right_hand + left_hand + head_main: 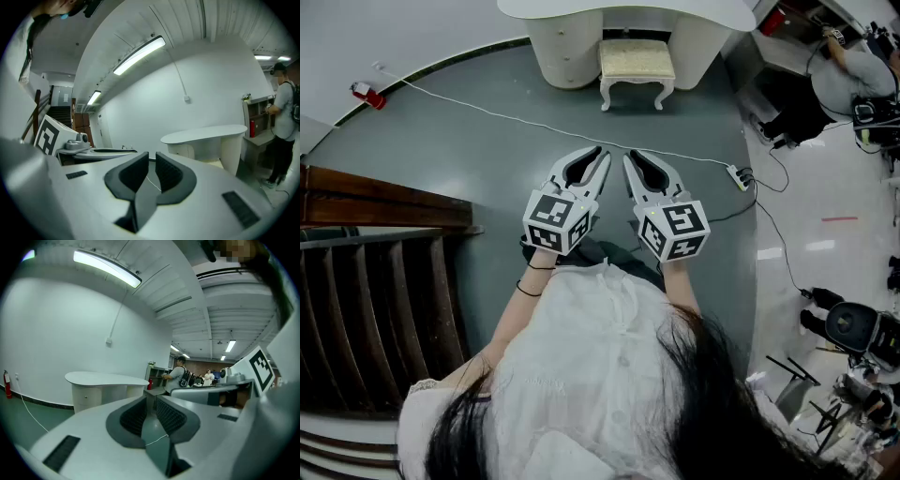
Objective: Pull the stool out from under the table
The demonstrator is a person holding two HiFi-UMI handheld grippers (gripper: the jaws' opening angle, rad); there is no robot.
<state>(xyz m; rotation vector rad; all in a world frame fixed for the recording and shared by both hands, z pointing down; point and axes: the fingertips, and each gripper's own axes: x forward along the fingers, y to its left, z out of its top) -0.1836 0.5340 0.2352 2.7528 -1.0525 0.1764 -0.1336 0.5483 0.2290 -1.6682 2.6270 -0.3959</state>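
Note:
A cream cushioned stool (636, 61) with white curved legs stands tucked between the pedestals of the white table (562, 7) at the far end of the grey floor. I hold both grippers side by side at chest height, well short of the stool. The left gripper (602, 154) and the right gripper (630, 157) point toward it, each shut with nothing between the pads. The left gripper view shows the shut left gripper (151, 397) and the table (105, 379) beyond. In the right gripper view the shut right gripper (151, 158) faces the table (206, 132).
A white cable (534, 122) crosses the floor between me and the stool, ending at a power strip (738, 175). A dark wooden staircase (375, 281) stands at the left. A person (853, 70) works by shelves at the far right, with camera gear (862, 337) on the white floor.

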